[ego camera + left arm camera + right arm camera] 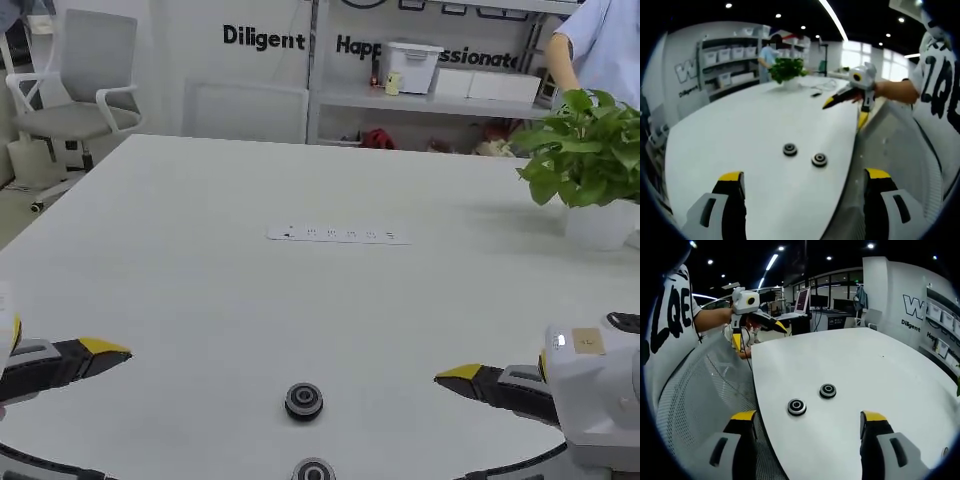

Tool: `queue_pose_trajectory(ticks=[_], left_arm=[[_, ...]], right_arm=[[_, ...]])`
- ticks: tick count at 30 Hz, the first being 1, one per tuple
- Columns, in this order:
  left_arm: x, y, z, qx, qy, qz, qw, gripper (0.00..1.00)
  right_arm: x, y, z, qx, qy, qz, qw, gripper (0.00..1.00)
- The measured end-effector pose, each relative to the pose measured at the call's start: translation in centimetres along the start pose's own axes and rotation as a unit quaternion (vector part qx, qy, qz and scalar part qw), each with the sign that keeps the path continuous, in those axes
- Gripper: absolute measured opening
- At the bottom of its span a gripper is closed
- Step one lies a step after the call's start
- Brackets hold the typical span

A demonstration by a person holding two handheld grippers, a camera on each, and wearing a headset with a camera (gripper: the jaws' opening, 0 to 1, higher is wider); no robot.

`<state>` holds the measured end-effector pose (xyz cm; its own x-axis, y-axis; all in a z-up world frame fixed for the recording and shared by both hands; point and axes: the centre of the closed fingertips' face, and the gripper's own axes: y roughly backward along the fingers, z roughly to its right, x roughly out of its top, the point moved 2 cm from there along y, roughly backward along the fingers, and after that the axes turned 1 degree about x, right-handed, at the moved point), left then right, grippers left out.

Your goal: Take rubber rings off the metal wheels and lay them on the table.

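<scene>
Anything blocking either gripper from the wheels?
Nothing visible. The far wheel and near wheel lie on the table between the left gripper and right gripper, with only bare surface in between.

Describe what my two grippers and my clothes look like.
The left gripper and the right gripper look alike: grey-and-black jaws that end in yellow tips, with dark slots in the grey parts. The person wears a white shirt with large black lettering.
</scene>
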<state>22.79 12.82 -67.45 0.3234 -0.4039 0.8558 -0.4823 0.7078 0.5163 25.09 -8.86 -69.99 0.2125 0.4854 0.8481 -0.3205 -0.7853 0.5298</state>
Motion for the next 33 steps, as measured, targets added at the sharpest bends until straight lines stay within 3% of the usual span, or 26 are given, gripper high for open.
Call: queue_pose_trajectory(ticks=[19,33], left_arm=[[0.4,-2.1,-0.2,-0.016,-0.028,-0.005,0.9995,1.0],[0.8,-3.8,-0.2,-0.033,-0.03,0.001,0.999,1.0]], right_arm=[[-0.4,-1.2,1.3,0.009,0.007,0.009,0.9999,0.77],[-0.3,-2.6,1.3,0.029,0.017,0.01,0.9994,0.72]])
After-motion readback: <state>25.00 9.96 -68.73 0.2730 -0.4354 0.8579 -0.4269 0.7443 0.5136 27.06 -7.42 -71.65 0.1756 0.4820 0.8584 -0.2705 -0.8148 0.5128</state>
